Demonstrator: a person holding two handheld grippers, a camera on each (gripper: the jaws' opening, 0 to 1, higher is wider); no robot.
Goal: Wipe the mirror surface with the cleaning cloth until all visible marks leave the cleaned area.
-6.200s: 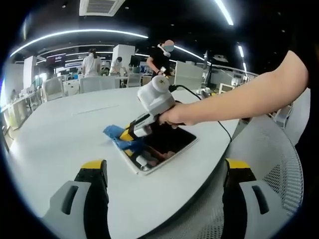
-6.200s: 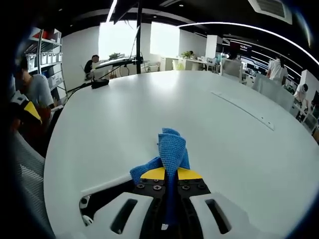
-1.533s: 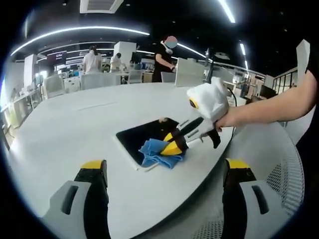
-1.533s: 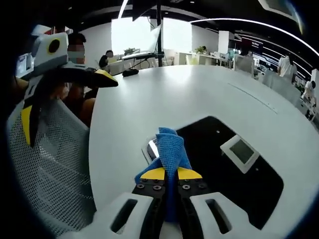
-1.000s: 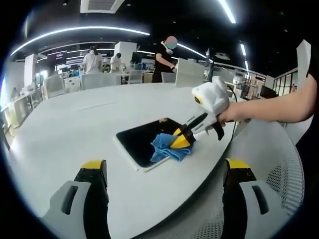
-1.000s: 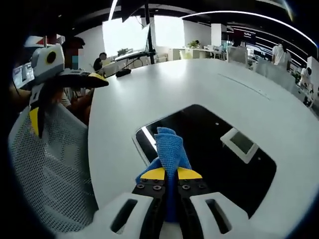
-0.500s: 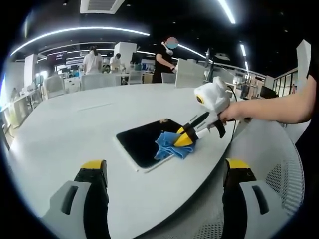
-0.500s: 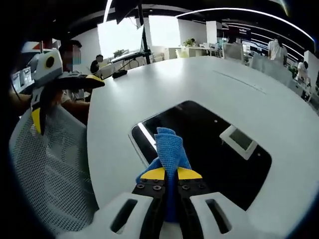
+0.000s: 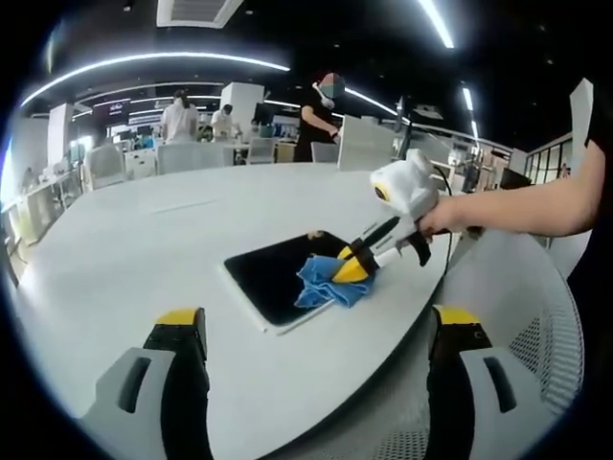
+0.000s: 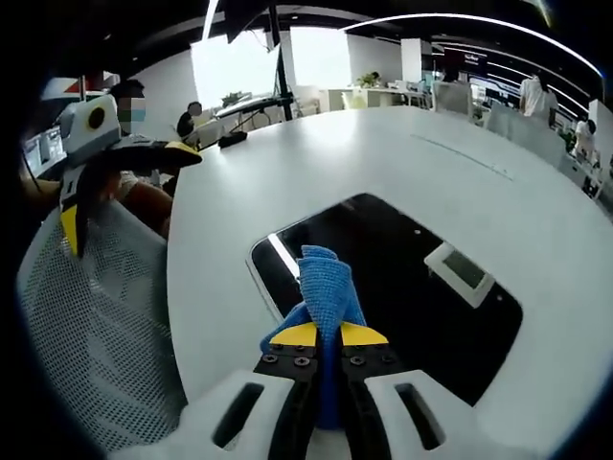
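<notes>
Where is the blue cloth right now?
The blue cloth is pinched in the right gripper and rests on the near corner of the dark mirror; in the left gripper view it lies at the mirror's right edge.

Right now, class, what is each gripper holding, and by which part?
The right gripper pinches the blue cleaning cloth by its bunched near end. The left gripper is open, holding nothing.

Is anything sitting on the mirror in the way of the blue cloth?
Nothing visible blocks it. The right tool grips the blue cleaning cloth, which lies on the dark rectangular mirror near one edge; the rest of the mirror surface looks bare.
</notes>
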